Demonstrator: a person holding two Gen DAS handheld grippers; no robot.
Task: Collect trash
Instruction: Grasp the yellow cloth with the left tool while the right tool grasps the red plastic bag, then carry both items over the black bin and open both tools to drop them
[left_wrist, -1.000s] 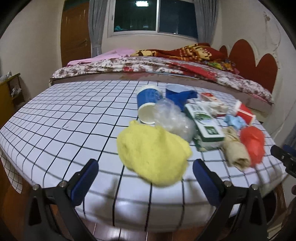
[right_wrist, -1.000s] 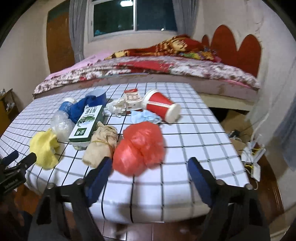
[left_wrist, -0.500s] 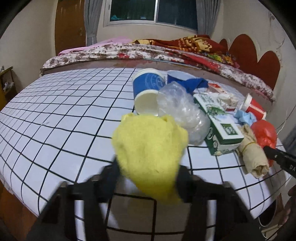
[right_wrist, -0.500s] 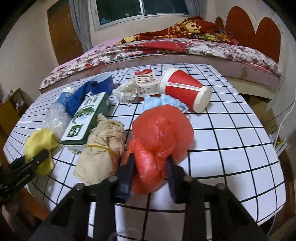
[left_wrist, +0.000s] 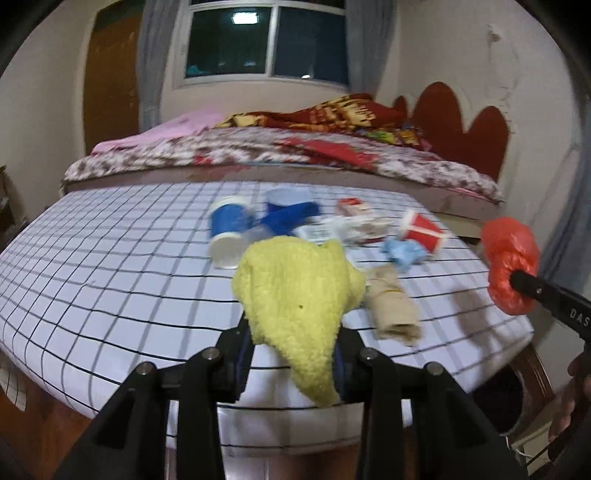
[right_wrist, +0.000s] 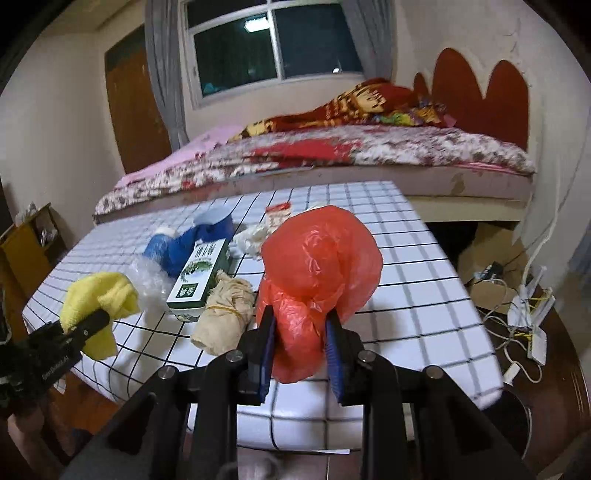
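My left gripper (left_wrist: 293, 354) is shut on a fluffy yellow cloth (left_wrist: 299, 291) and holds it lifted above the checked table's near edge; it also shows in the right wrist view (right_wrist: 99, 302). My right gripper (right_wrist: 299, 347) is shut on a crumpled red plastic bag (right_wrist: 321, 266), raised off the table; the bag also shows at the right of the left wrist view (left_wrist: 509, 258). On the table (left_wrist: 110, 266) lie a beige wad (right_wrist: 225, 314), a green and white carton (right_wrist: 199, 277), a clear plastic bag (right_wrist: 151, 284), blue cups (left_wrist: 229, 229), a red cup (left_wrist: 421, 232) and a pale blue wad (left_wrist: 402, 251).
A bed (right_wrist: 332, 155) with a patterned cover stands behind the table. Cables and a cardboard box (right_wrist: 491, 266) lie on the floor at the right. A dark round bin (left_wrist: 498, 398) sits by the table's right corner. A wooden shelf (right_wrist: 26, 243) stands at the left.
Both grippers went from open, to closing on their items, to shut. Each has lifted its item off the table and pulled back from it.
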